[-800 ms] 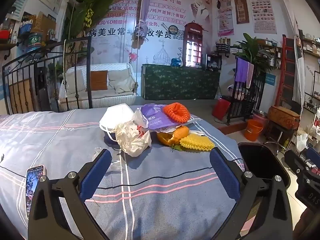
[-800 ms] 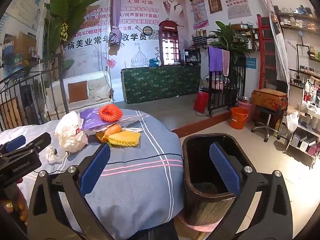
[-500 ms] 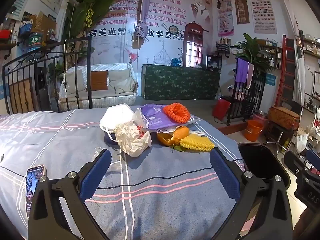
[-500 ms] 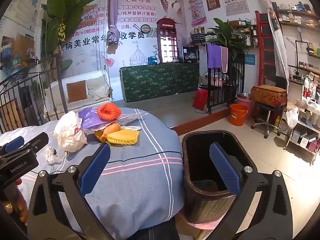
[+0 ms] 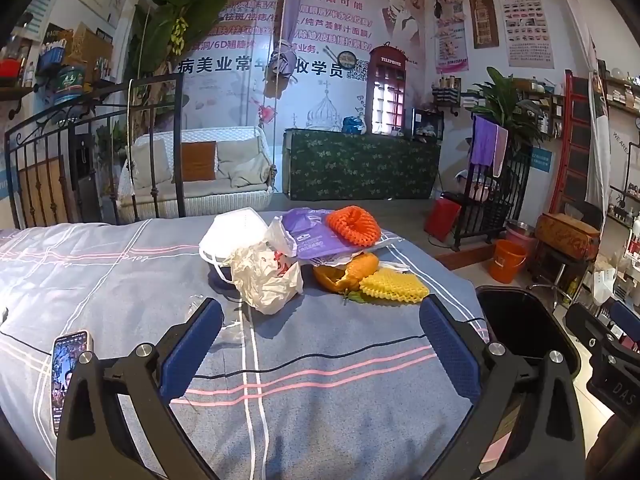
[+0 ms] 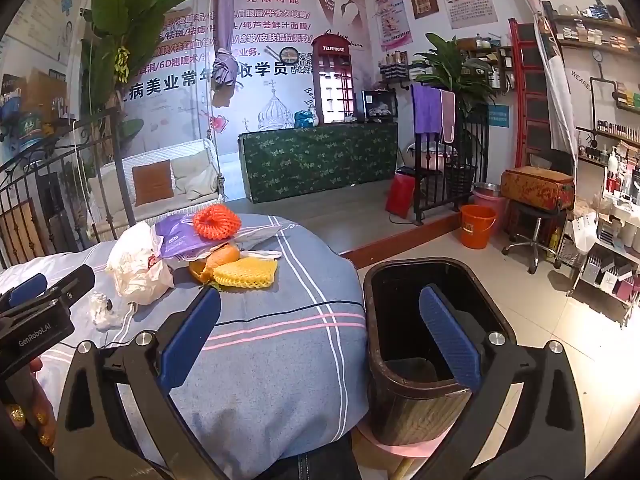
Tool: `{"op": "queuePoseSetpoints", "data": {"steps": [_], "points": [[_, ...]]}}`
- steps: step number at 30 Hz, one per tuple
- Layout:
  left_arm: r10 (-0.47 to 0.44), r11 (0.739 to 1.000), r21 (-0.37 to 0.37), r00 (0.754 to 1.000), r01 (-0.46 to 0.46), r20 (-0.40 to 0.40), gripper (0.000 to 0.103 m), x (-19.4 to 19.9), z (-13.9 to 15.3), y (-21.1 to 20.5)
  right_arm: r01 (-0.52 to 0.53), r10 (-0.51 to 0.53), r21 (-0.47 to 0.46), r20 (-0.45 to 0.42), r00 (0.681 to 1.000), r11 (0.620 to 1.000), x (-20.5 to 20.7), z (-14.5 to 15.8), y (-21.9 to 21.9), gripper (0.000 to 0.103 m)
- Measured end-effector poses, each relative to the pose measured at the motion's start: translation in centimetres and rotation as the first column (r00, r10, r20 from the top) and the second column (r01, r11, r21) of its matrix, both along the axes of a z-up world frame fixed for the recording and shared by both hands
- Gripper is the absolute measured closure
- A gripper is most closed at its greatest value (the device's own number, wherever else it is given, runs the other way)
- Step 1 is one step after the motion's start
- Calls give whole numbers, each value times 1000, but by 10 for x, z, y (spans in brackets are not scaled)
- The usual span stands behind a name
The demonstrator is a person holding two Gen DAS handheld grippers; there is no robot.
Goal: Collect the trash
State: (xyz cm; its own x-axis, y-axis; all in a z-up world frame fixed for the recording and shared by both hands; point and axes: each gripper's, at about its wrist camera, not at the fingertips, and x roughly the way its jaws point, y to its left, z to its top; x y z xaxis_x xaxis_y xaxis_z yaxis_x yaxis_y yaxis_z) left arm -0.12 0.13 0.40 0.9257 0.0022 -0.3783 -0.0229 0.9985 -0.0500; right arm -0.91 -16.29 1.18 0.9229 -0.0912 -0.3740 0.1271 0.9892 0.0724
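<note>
Trash lies in a pile on the grey striped bed cover (image 5: 320,360): a crumpled white bag (image 5: 266,276), a white mask (image 5: 234,232), a purple bag (image 5: 310,234), an orange foam net (image 5: 354,226), orange peel (image 5: 346,272) and a yellow foam net (image 5: 394,286). A dark bin (image 6: 420,320) stands on the floor beside the bed. My left gripper (image 5: 320,348) is open and empty, short of the pile. My right gripper (image 6: 320,336) is open and empty over the bed's edge and the bin's rim. Clear crumpled plastic (image 6: 102,310) lies near the white bag (image 6: 138,268).
A phone (image 5: 66,372) lies on the cover at the left. A thin black cable (image 5: 300,362) crosses the cover. An iron bed frame (image 5: 100,152) stands behind. An orange bucket (image 6: 476,226) and a stool (image 6: 532,216) stand on the floor.
The right wrist view has shifted slightly, with the bin a little nearer. The left gripper and the trash pile have not moved.
</note>
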Motion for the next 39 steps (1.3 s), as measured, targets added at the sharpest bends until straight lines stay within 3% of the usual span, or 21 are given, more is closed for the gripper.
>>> {"op": "queuePoseSetpoints", "data": {"steps": [39], "points": [[-1, 1000, -1, 1000, 1, 1, 5, 2, -4, -3, 12, -11, 25, -9, 1000, 1000, 1, -5, -1, 5]]}}
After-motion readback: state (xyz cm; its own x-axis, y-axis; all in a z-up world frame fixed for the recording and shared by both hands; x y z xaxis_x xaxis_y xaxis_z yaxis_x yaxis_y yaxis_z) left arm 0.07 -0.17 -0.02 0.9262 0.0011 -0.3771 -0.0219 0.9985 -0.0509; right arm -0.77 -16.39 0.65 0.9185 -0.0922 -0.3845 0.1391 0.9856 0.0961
